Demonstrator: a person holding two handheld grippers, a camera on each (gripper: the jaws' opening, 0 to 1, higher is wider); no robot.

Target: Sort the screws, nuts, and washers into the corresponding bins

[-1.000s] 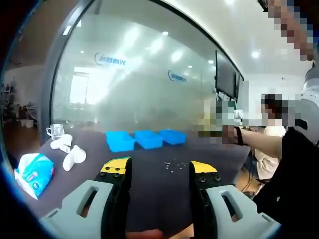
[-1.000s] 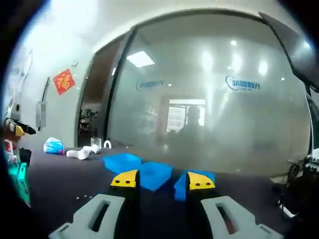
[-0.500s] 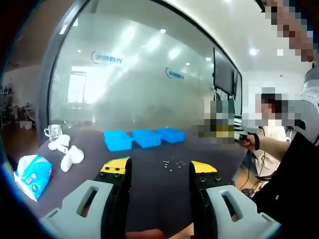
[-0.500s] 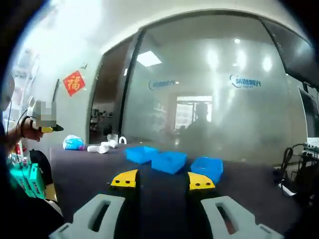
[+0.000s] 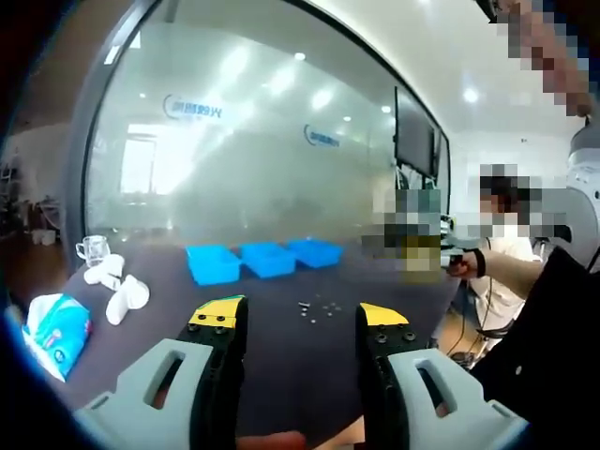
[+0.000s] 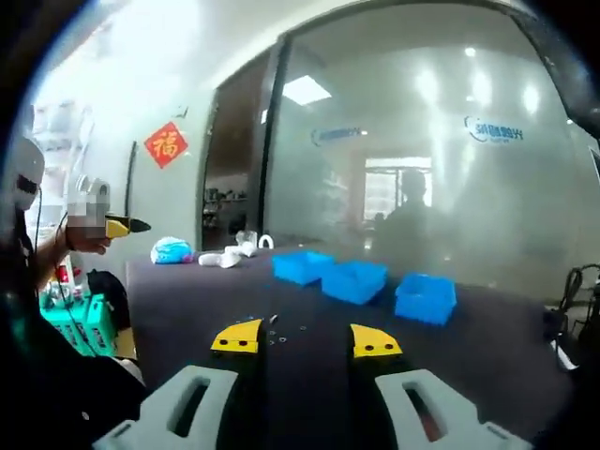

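Note:
Three blue bins (image 5: 261, 259) stand in a row on the dark table (image 5: 159, 323), with a small scatter of screws, nuts and washers (image 5: 320, 307) in front of them. In the right gripper view the same bins (image 6: 356, 280) sit mid-table and a few small metal parts (image 6: 281, 331) lie just beyond the jaws. My left gripper (image 5: 299, 322) is open, held above the near table edge with nothing between its jaws. My right gripper (image 6: 307, 339) is also open and empty, well short of the bins.
A blue tissue pack (image 5: 56, 328), white objects (image 5: 122, 298) and a glass mug (image 5: 92, 249) lie at the table's left end. A frosted glass wall (image 5: 244, 159) stands behind the table. A person's outstretched arm (image 5: 511, 270) is at the right, and a hand holding a yellow-tipped gripper (image 6: 111, 226) is at the left.
The right gripper view has swung so the bins slid right and small parts came into sight in front of the jaws. The left gripper view drifted slightly. Both grippers stay open.

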